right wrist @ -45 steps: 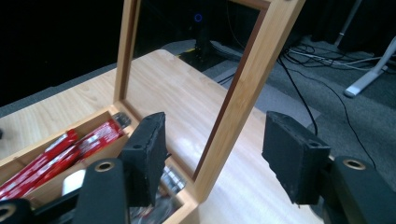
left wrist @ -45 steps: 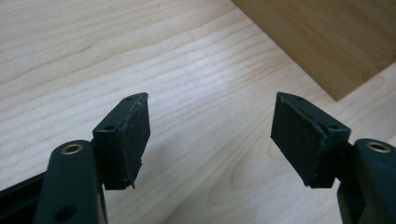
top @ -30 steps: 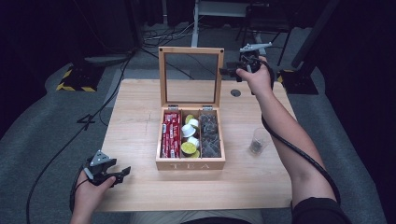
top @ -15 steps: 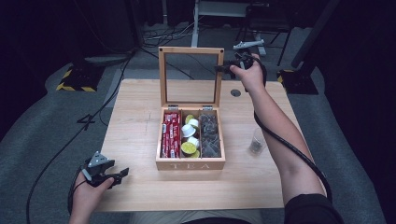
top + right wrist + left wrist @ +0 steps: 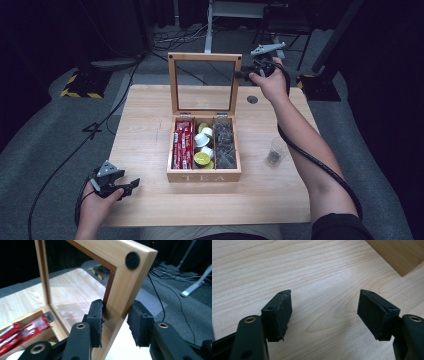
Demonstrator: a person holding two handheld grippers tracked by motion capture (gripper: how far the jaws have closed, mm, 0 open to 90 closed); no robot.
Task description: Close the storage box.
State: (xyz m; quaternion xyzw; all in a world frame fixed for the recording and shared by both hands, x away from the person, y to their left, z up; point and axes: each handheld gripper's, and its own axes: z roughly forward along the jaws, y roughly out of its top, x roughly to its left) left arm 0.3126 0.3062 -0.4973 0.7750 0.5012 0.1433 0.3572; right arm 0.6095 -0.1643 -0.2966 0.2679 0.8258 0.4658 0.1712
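At the table's far side, the right gripper [image 5: 115,320] straddles the upright lid [image 5: 204,83] of the tea box [image 5: 204,176], jaws not yet closed, while the left gripper [image 5: 325,315] waits open near-left.

The small glass's [image 5: 275,151] dark contents are too small to identify. The right gripper's [image 5: 246,73] jaws are too small to read against the lid [image 5: 204,59].
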